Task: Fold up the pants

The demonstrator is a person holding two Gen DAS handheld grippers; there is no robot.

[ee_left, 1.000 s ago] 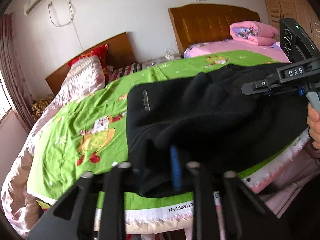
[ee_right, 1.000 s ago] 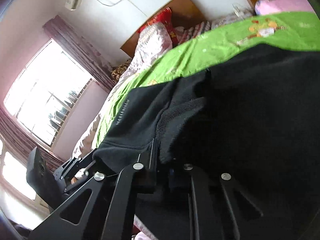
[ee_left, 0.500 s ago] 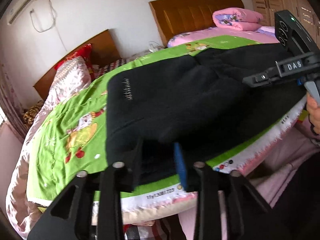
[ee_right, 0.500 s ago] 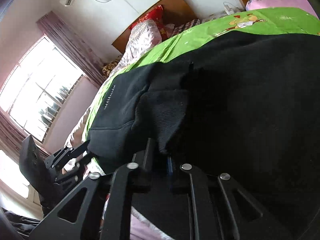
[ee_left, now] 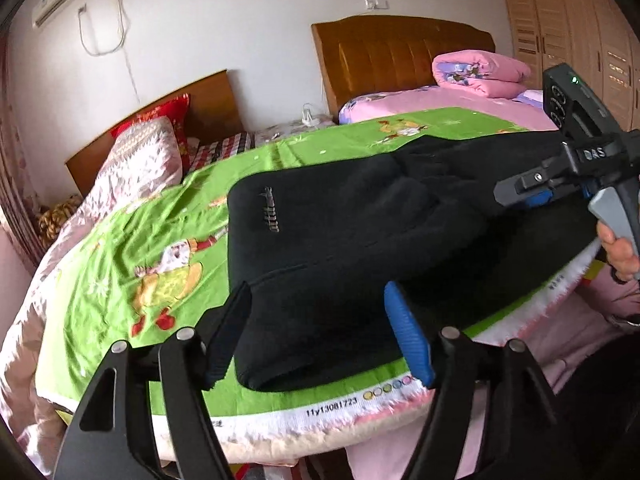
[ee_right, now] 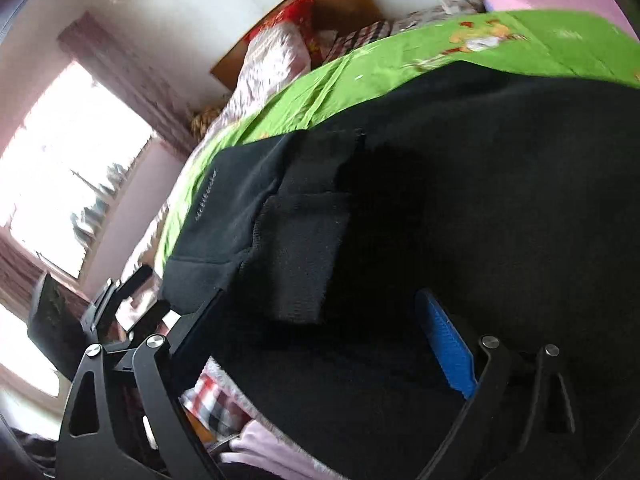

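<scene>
Both claws, left claw and right claw, just spread apart, gripping nothing. Black fleece pants released, lying folded on green cartoon-print bedsheet near bed edge. Risk: snagging fabric during withdrawal, undoing fold.

I see black pants with a small pale stitched mark, lying on a bright green sheet printed with yellow-and-red cartoon figures. My gripper pads are blue; the far quilt is pink, the headboard orange-brown.
</scene>
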